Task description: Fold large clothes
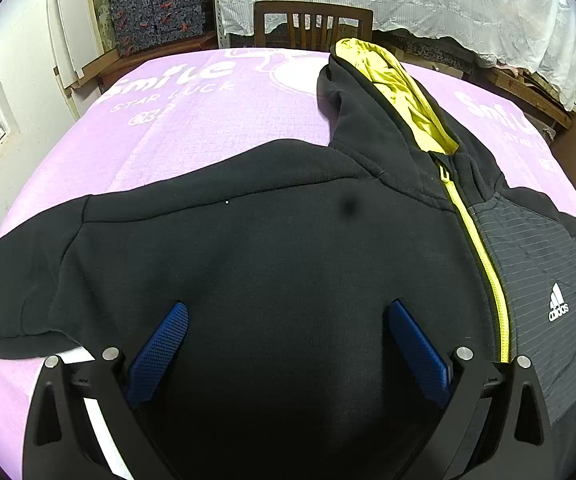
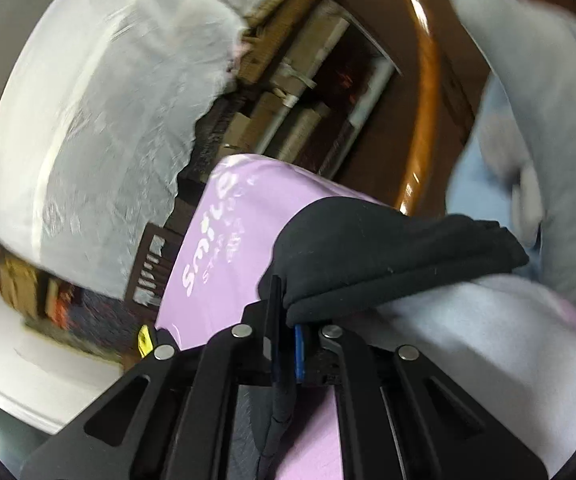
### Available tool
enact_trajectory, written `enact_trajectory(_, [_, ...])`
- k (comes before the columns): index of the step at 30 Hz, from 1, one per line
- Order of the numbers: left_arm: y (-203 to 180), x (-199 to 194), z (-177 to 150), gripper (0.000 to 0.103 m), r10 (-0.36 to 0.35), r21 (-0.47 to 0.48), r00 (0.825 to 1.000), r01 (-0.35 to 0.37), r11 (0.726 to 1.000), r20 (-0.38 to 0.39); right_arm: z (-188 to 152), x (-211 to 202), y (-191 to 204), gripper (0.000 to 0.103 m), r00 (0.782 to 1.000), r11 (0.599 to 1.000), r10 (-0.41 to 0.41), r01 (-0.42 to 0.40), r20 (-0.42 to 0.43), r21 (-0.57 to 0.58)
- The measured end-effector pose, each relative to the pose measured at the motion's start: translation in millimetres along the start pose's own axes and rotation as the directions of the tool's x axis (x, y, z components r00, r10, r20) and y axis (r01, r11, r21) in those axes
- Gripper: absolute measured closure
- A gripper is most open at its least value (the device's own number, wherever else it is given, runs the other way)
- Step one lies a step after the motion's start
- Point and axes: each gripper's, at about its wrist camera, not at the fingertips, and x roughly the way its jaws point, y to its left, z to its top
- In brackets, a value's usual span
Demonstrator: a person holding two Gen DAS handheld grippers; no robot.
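Observation:
A black zip hoodie (image 1: 288, 240) lies spread on the purple-covered table (image 1: 192, 120). It has a yellow zipper (image 1: 483, 256) and a yellow-lined hood (image 1: 399, 92) pointing towards the far side. My left gripper (image 1: 288, 308) is open just over the hoodie's chest, its blue pads (image 1: 160, 352) wide apart with no fabric pinched. In the right wrist view my right gripper (image 2: 286, 312) is shut on a fold of the black hoodie fabric (image 2: 387, 248). That fabric is lifted off the purple cloth (image 2: 228, 240) and drapes over the closed jaws to the right.
A wooden chair (image 1: 311, 24) stands at the table's far edge, with white lace-covered shelving (image 1: 427, 0) behind it. To the right of the right gripper are blurred pale blue-grey cloth (image 2: 527, 80) and a curved wooden edge (image 2: 427, 100). Cardboard boxes (image 2: 299, 92) are stacked beyond.

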Motion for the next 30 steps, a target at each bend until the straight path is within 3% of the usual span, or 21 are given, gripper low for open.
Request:
enact_trajectory(3, [2.7, -1.1, 0.2, 0.003, -0.019, -0.011, 1.0, 0.019, 1.0, 0.004, -11.2, -13.8, 41.6, 0.098, 0.999, 0.988, -0.018, 0.023, 0.036, -0.154])
enact_trajectory(7, [3.8, -1.2, 1.0, 0.003, -0.032, -0.014, 0.999, 0.032, 0.999, 0.005, -43.6, -31.2, 98.8, 0.098, 0.997, 0.934, -0.023, 0.048, 0.074, -0.353])
enact_trajectory(12, [3.7, -1.3, 1.4, 0.003, -0.035, -0.01, 0.999, 0.035, 0.999, 0.004, -88.0, -39.1, 144.1, 0.098, 0.998, 0.892, 0.007, 0.02, 0.059, -0.452])
enact_trajectory(18, [3.3, -0.4, 1.3, 0.003, -0.032, -0.003, 0.999, 0.032, 0.999, 0.001, -152.6, -26.0, 183.8, 0.098, 0.999, 0.838, 0.006, -0.026, -0.038, -0.546])
enact_trajectory(25, [3.4, -0.4, 1.1, 0.003, -0.031, 0.003, 1.0, 0.031, 1.0, -0.001, -245.0, 16.8, 183.6, 0.095, 0.975, 0.768, -0.107, -0.041, -0.192, -0.639])
enact_trajectory(29, [3.3, -0.3, 1.1, 0.003, -0.031, 0.002, 1.0, 0.031, 1.0, -0.002, -271.1, 45.3, 159.0, 0.093, 0.936, 0.786, -0.195, -0.03, -0.293, -0.618])
enact_trajectory(30, [3.2, -0.3, 1.2, 0.003, -0.03, 0.003, 1.0, 0.03, 1.0, -0.002, -269.4, 45.3, 153.7, 0.093, 0.937, 0.803, -0.174, -0.044, -0.304, -0.594])
